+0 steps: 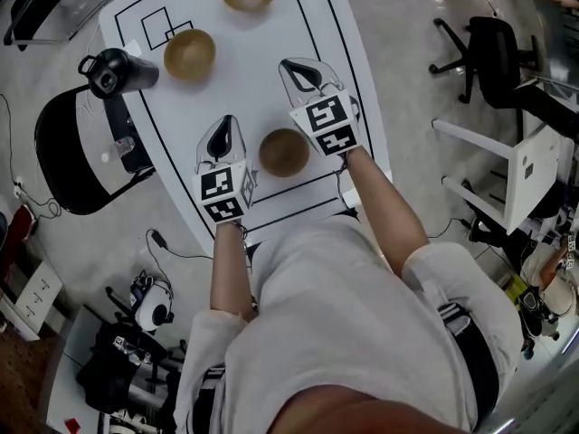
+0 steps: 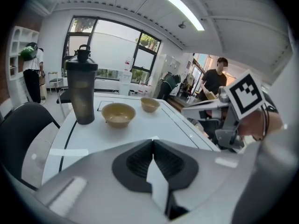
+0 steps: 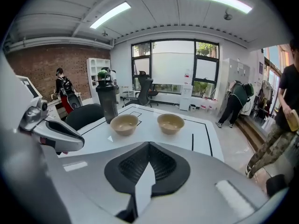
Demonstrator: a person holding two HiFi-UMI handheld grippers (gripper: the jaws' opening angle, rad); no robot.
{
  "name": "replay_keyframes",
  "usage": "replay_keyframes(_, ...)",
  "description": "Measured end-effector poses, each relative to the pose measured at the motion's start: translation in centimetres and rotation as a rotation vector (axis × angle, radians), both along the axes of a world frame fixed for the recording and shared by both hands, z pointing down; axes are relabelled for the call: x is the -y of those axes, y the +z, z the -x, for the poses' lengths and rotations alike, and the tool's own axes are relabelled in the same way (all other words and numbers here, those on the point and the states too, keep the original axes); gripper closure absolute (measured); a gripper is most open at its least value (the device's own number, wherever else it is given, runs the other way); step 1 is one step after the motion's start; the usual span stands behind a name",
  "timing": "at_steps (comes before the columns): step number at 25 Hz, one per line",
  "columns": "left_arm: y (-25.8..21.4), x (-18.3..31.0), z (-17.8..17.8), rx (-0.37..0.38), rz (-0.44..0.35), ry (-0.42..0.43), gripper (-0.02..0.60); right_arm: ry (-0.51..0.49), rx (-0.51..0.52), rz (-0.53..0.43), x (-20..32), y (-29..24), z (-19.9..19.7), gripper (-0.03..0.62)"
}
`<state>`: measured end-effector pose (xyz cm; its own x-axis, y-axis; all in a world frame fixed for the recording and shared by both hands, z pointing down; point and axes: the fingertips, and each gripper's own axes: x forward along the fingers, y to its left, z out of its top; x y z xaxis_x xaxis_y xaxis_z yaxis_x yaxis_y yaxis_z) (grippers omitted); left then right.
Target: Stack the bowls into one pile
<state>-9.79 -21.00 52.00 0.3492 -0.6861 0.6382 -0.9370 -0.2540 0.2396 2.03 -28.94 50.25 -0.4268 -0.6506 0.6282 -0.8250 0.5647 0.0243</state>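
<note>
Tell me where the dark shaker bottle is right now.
In the head view the shaker bottle stands upright at the left edge of the table, just left of the left-hand bowl and ahead of the left gripper.

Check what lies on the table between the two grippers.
One brown bowl sits between the left gripper and the right gripper. The head view shows it; neither gripper view does.
</note>
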Motion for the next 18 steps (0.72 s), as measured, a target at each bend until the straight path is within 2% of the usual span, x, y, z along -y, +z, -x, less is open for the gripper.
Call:
replay_keyframes(8,2.3,1.5,0.5,0.008,0.037,-0.019,0.578,-0.073,-0.120,-0.037,4.8,2.1,0.2,0.594)
replay_keyframes(12,3.5,2.3,1.2,0.015,0.055,-0.037,0.578,-0.087,-0.143,-0.045,7.0,3.3,1.2,0.594)
replay_keyframes(18,4.3,2.3,1.0,-0.003,0.079,-0.045,0.578,-0.133,-0.246,-0.120,9.4,3.7,2.5,0.594)
